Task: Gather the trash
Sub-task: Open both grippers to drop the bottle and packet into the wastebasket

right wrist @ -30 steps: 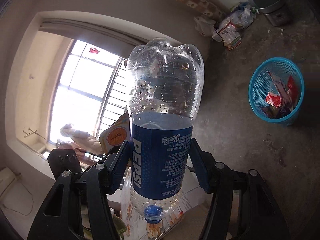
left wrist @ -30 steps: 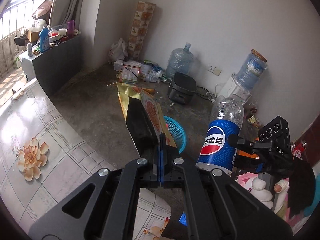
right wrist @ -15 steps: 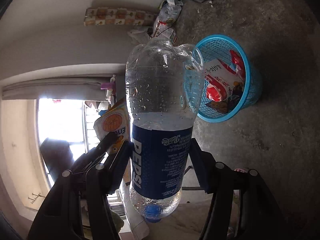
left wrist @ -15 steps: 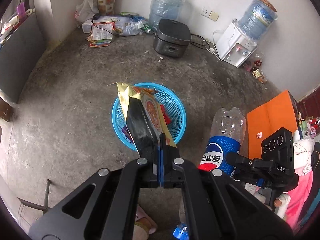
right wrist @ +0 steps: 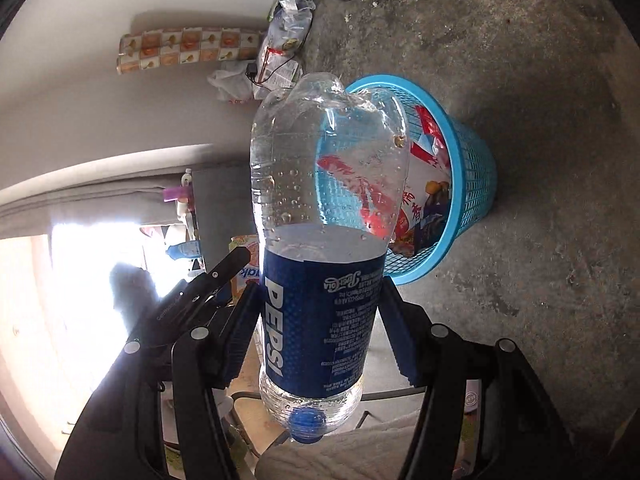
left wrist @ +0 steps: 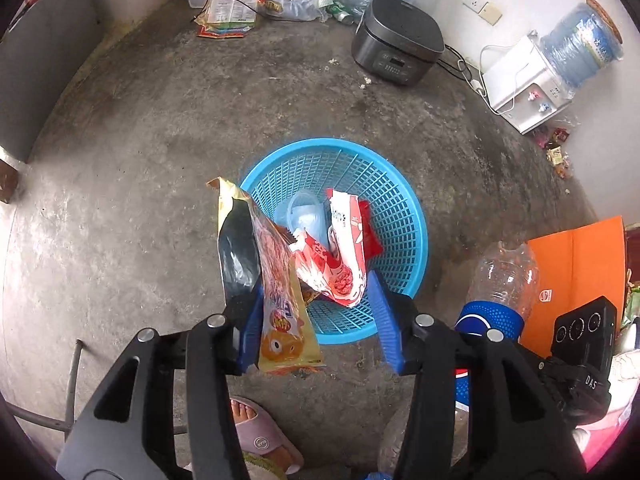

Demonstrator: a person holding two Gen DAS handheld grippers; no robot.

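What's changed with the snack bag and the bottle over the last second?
The left claw swung down from the table side to above the blue basket, and its jaws have just been opening: the snack bag, pinched before, now hangs loose between them, against the left pad. The right claw followed toward the basket. Unchanged: it grips the Pepsi bottle, cap toward the camera.

One blue basket (left wrist: 404, 216), one Pepsi bottle (right wrist: 320, 264), two water jugs (left wrist: 586, 46), one rice cooker (left wrist: 398, 38).
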